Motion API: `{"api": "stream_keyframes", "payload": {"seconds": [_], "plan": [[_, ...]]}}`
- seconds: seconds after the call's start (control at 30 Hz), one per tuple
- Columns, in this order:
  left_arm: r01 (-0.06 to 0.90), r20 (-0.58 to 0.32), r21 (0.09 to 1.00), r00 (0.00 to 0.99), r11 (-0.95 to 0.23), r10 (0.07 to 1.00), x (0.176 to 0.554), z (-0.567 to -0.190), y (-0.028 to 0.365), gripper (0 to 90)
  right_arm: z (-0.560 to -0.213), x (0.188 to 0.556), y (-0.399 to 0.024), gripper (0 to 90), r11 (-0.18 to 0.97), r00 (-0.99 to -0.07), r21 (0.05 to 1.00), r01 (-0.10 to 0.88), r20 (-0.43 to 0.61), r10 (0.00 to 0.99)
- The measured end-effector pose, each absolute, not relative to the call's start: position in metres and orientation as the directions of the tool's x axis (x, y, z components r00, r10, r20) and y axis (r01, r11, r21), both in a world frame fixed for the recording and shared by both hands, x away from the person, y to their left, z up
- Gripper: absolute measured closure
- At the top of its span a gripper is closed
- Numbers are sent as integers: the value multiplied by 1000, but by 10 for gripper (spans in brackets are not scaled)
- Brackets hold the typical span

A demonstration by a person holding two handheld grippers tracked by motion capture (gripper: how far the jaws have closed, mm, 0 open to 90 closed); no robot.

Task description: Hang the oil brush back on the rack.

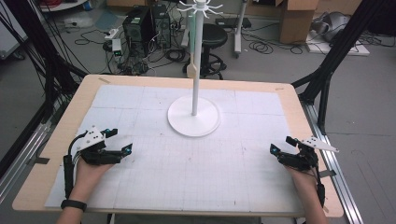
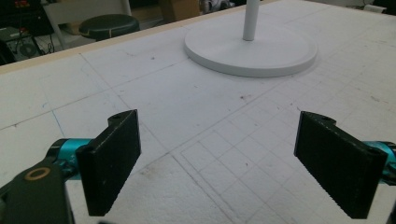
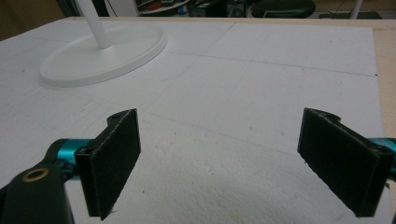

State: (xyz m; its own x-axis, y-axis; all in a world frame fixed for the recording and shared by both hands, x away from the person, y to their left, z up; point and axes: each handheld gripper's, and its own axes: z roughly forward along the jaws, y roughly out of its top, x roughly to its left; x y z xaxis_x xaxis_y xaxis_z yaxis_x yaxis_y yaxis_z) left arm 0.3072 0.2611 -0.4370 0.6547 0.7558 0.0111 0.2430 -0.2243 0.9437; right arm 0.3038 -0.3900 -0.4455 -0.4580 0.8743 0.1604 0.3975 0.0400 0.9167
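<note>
Two grippers flank the white stand (image 1: pixel 193 116) on the bench (image 1: pixel 56 140) from above: left gripper (image 1: pixel 119 141) and right gripper (image 1: pixel 280 144), both nearer the person, jaws spread, empty. Only here its hooked top shows. Left gripper view: pole cut off above the base. Right gripper view: likewise.

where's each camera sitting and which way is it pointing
High view: above the person's side, facing forward and down on the table; both forearms, left tongs and right tongs show.
Left gripper view: rides the left tongs, jaws apart, facing the white stand.
Right gripper view: rides the right tongs, jaws apart, facing the same stand, also seen from above.
</note>
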Motion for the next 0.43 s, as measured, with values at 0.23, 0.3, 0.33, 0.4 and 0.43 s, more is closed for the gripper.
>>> {"api": "stream_keyframes", "payload": {"seconds": [0.23,0.3,0.33,0.4,0.43], "plan": [[244,16,943,650,-228,760,307,-437,262,153,-446,304,-391,123,39,-459,918,396,161,874],[247,14,942,648,-227,761,307,-436,263,153,-446,304,-391,123,33,-457,916,401,168,874],[247,10,943,647,-221,762,306,-436,263,153,-446,304,-391,123,34,-456,915,401,168,874],[242,16,944,646,-224,764,306,-436,263,153,-446,304,-391,123,34,-458,917,398,166,874],[242,13,945,647,-222,763,306,-436,263,153,-446,304,-391,123,34,-458,916,399,167,873]]}}
